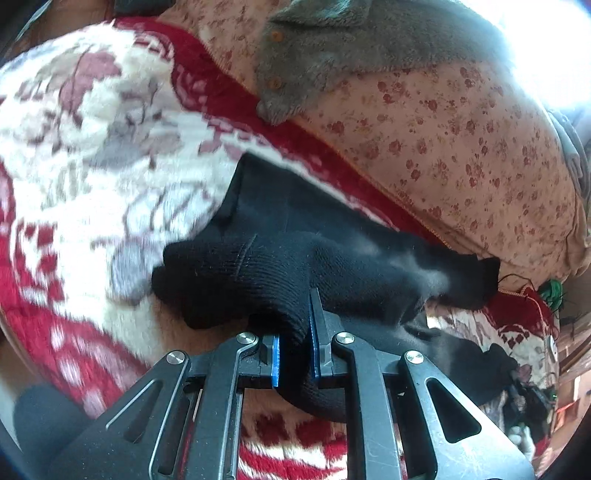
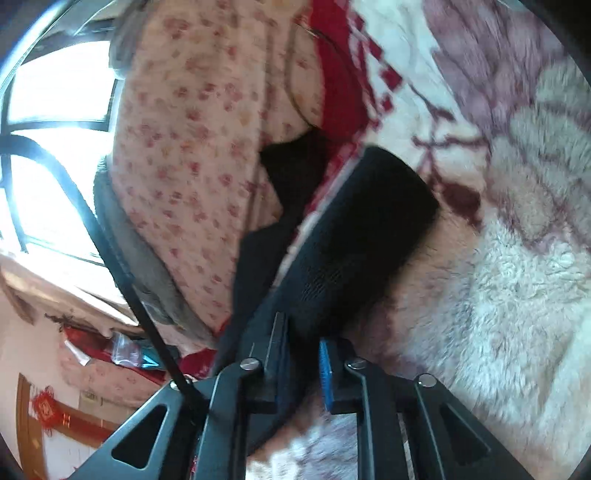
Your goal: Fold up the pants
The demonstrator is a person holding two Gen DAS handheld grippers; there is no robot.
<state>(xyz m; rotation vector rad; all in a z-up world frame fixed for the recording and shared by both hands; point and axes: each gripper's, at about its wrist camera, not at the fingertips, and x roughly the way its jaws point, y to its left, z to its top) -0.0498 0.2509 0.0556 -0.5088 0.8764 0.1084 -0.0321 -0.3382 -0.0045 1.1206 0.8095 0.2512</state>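
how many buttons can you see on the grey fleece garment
2. One button sits near the top of the grey fleece garment; the other button lies below it, near the hem. More may be hidden in folds.

Blown-out window [image 2: 55, 110] glare, motion blur

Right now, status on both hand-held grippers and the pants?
Left hand-held gripper shut on black pants. Right hand-held gripper shut on same pants, lifted off the blanket. Floral quilt with grey garment close behind.
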